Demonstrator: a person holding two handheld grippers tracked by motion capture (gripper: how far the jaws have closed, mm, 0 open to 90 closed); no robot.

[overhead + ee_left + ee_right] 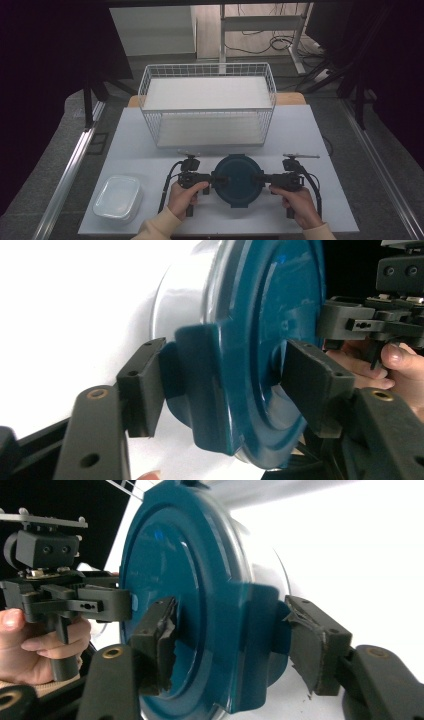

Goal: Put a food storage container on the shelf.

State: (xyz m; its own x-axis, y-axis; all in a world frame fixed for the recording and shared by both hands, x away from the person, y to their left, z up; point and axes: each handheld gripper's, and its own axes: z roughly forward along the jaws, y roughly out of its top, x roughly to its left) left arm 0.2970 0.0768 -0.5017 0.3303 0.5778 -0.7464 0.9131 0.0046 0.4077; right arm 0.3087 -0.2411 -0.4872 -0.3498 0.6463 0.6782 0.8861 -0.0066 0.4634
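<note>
the white table (310, 145) carries a white wire basket (207, 102) at the back, a clear plastic tub (118, 198) at the front left, and a round container with a dark teal lid (236, 180) near the front edge, between the two hands. the left gripper (216, 179) has its jaws astride the lid's side clip (200, 390); the pads look on the plastic or nearly so, and i cannot tell if they press. the right gripper (259, 179) stands the same way at the opposite clip (262, 630), one torn pad (160, 640) against the lid face, grip likewise unclear. the container looks light, rigid and glossy, so likely slippery; the two clips seem the surest places to take hold, both sides evenly.
</note>
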